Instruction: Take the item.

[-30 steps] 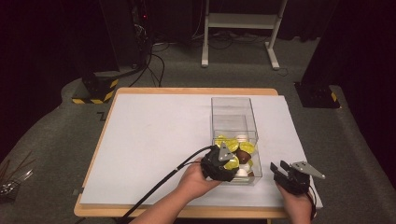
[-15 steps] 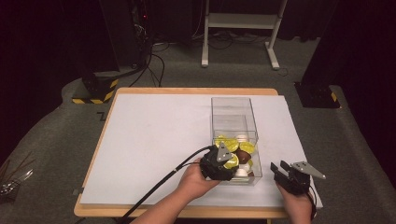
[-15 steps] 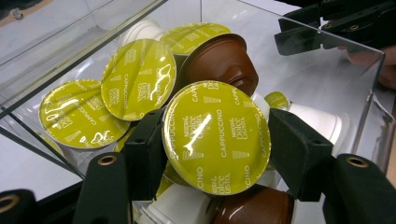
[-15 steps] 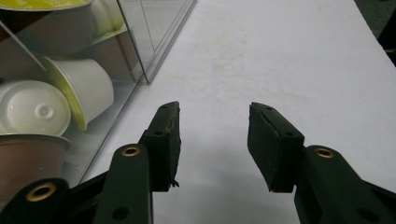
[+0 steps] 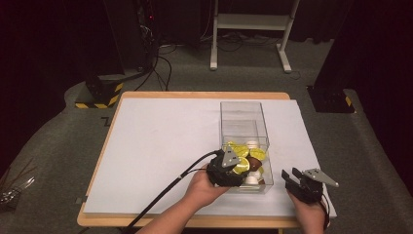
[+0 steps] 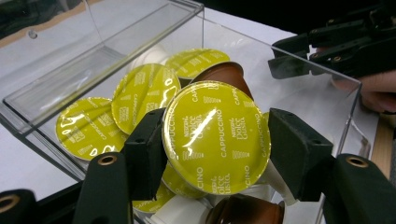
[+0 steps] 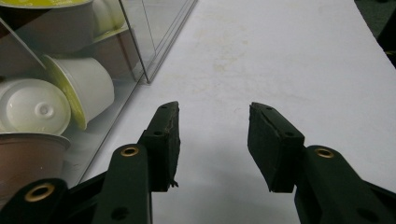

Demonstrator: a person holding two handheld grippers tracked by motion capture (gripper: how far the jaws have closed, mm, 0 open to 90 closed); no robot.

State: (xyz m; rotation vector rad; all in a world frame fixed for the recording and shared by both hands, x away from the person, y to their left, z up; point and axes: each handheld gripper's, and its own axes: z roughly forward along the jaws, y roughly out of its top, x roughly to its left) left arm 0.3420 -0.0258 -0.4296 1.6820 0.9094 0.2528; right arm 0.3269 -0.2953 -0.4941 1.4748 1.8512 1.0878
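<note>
A clear plastic box (image 5: 243, 117) stands on the white sheet and holds several coffee capsules, brown and white, with yellow-green foil lids. My left gripper (image 5: 241, 168) reaches into the box's near end. In the left gripper view it (image 6: 215, 140) is shut on one capsule (image 6: 215, 116), with both pads pressed against the rim of its foil lid. The capsule's lid faces the camera, above the others. My right gripper (image 5: 290, 176) rests to the right of the box, near the table's front edge. Its jaws (image 7: 213, 140) are open over the bare sheet with nothing between them.
The white sheet (image 5: 160, 141) covers a wooden table whose front edge (image 5: 195, 222) is close to both hands. The far half of the box (image 6: 116, 65) holds no capsules. A cable (image 5: 165, 190) trails from the left gripper to the front left. Dark floor, equipment and a stand lie beyond.
</note>
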